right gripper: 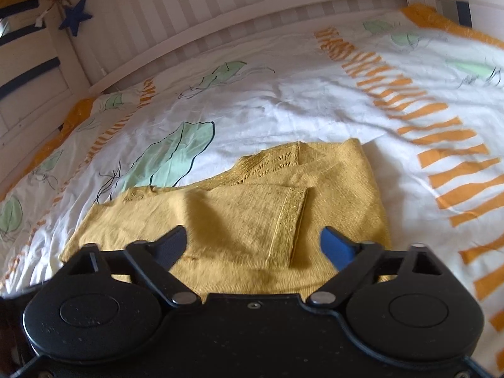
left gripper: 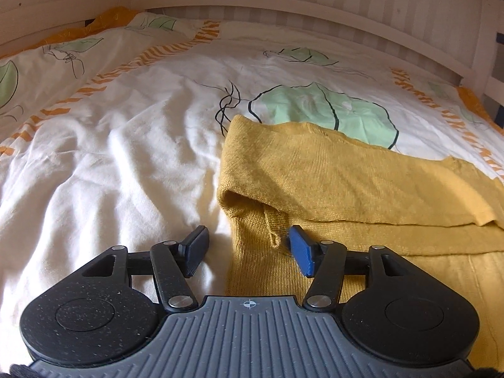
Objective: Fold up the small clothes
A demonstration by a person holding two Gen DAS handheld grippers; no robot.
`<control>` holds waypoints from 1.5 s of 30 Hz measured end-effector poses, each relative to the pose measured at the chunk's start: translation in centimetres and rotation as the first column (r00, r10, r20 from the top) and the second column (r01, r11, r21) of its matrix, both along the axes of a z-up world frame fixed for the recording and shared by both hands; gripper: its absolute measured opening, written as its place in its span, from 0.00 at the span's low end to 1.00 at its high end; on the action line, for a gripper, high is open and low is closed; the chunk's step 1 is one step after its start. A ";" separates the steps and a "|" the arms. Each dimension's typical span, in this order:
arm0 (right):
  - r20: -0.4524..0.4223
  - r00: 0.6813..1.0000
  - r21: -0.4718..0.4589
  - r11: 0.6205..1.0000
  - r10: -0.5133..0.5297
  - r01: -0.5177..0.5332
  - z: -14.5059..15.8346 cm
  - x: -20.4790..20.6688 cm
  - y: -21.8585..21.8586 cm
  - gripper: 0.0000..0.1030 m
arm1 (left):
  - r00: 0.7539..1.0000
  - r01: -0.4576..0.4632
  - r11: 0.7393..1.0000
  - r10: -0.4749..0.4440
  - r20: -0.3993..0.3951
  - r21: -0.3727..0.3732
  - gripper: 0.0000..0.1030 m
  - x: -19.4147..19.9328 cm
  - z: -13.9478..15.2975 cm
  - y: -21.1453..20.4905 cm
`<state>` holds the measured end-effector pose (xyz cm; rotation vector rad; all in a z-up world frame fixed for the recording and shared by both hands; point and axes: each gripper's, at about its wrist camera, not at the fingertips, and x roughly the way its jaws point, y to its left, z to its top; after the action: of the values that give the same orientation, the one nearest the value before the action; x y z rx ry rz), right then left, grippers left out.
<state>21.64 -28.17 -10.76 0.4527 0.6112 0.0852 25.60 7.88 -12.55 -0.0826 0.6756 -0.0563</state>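
Observation:
A mustard-yellow knit sweater point(left gripper: 330, 170) lies partly folded on the bed, one sleeve laid across its body. My left gripper point(left gripper: 249, 250) is open and empty, low over the sweater's left edge: its right finger is above the knit, its left finger above the sheet. In the right wrist view the sweater point(right gripper: 239, 217) lies straight ahead, the folded sleeve's cuff pointing right. My right gripper point(right gripper: 253, 247) is open and empty, just above the sweater's near part, its jaws straddling the sleeve cuff.
The bed is covered by a white duvet point(left gripper: 132, 119) with green leaves and orange stripes. A white slatted bed rail point(left gripper: 283, 9) runs along the far side, also in the right wrist view point(right gripper: 220, 28). A blue star point(right gripper: 75, 15) hangs at the left.

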 end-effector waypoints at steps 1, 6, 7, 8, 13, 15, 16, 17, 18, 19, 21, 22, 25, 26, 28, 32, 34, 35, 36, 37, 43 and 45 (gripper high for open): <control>-0.012 1.000 0.016 1.000 -0.001 0.001 -0.3 0.5 -0.2 0.77 | 1.000 -0.001 1.000 0.001 0.001 -0.010 0.54 0.0 0.0 0.1; -0.060 0.998 0.036 0.999 -0.028 0.030 -1.7 2.0 -0.3 0.72 | 1.000 -0.002 1.000 0.002 0.002 -0.019 0.54 0.1 -0.1 0.2; -0.060 0.998 0.034 0.999 -0.030 0.032 -1.7 2.2 -0.2 0.72 | 1.000 -0.002 1.000 0.002 0.002 -0.019 0.54 0.1 -0.1 0.2; -0.062 0.998 0.028 0.999 -0.033 0.035 -1.8 2.3 -0.1 0.71 | 1.000 -0.002 1.000 0.002 0.002 -0.019 0.55 0.1 -0.1 0.2; -0.097 0.995 -0.014 1.000 -0.026 0.025 -1.1 3.0 0.5 0.23 | 1.000 -0.001 1.000 0.001 0.002 -0.018 0.55 0.1 -0.1 0.2; -0.073 0.997 -0.016 1.000 0.013 -0.014 0.0 2.9 0.7 0.16 | 1.000 -0.001 1.000 0.001 0.002 -0.019 0.55 0.1 -0.1 0.2; -0.042 0.998 -0.029 0.999 0.035 -0.036 0.9 2.6 0.9 0.16 | 1.000 -0.001 1.000 0.001 0.002 -0.019 0.55 0.1 -0.1 0.2; -0.006 0.999 -0.043 0.998 0.054 -0.054 2.0 2.1 1.1 0.16 | 1.000 -0.001 1.000 0.002 0.002 -0.020 0.55 0.1 -0.1 0.2; 0.029 0.998 -0.057 0.997 0.058 -0.056 3.1 1.6 1.1 0.16 | 1.000 -0.001 1.000 0.001 0.002 -0.020 0.55 0.1 -0.1 0.2; 0.056 0.997 -0.070 0.997 0.049 -0.045 4.0 1.1 0.9 0.16 | 1.000 -0.001 1.000 0.001 0.002 -0.019 0.55 0.1 -0.1 0.2; 0.075 0.997 -0.066 0.998 0.009 -0.004 5.0 0.7 -0.1 0.16 | 1.000 -0.002 1.000 0.002 0.002 -0.022 0.55 0.1 -0.1 0.3; 0.068 0.998 -0.059 0.998 -0.013 0.017 5.0 0.9 -0.7 0.16 | 1.000 -0.002 1.000 0.002 0.002 -0.023 0.55 0.1 -0.2 0.3; 0.010 0.998 -0.114 0.992 -0.058 0.058 3.6 1.8 -1.9 0.16 | 1.000 -0.003 1.000 0.003 0.003 -0.022 0.55 0.1 -0.2 0.2; -0.015 0.998 -0.128 0.990 -0.060 0.058 2.8 2.1 -2.1 0.16 | 1.000 -0.003 1.000 0.003 0.003 -0.023 0.55 0.1 -0.2 0.2; -0.070 0.996 -0.152 0.987 -0.060 0.048 1.1 2.7 -2.3 0.17 | 1.000 -0.003 1.000 0.003 0.003 -0.024 0.55 0.1 -0.2 0.2; -0.117 0.991 -0.167 0.985 -0.061 0.041 -1.2 2.5 -2.2 0.27 | 1.000 -0.003 1.000 0.003 0.003 -0.024 0.55 0.1 -0.2 0.2; -0.099 0.993 -0.190 0.981 -0.067 0.047 -1.6 1.9 -2.0 0.28 | 1.000 -0.003 1.000 0.003 0.003 -0.024 0.55 0.1 -0.2 0.2; -0.091 0.994 -0.207 0.977 -0.067 0.047 -1.6 1.6 -1.9 0.33 | 1.000 -0.003 1.000 0.003 0.003 -0.024 0.55 0.1 -0.2 0.2; -0.087 0.994 -0.224 0.973 -0.068 0.047 -1.5 1.4 -1.7 0.43 | 1.000 -0.003 1.000 0.003 0.003 -0.024 0.55 0.1 -0.2 0.2; -0.085 0.994 -0.241 0.969 -0.069 0.047 -1.4 1.1 -1.5 0.50 | 1.000 -0.003 1.000 0.003 0.003 -0.023 0.55 0.1 -0.2 0.2; -0.083 0.993 -0.236 0.970 -0.080 0.058 -0.3 -1.6 -1.4 0.72 | 1.000 0.005 1.000 -0.005 -0.011 -0.001 0.57 0.3 0.2 -0.1; -0.084 0.994 -0.224 0.973 -0.076 0.056 0.0 -2.8 -1.3 0.77 | 0.999 0.014 1.000 -0.014 -0.030 0.001 0.58 0.4 0.5 -0.2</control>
<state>18.79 -29.45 -10.79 0.2615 0.6869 -0.0670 26.05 7.69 -12.09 -0.0773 0.7057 -0.0682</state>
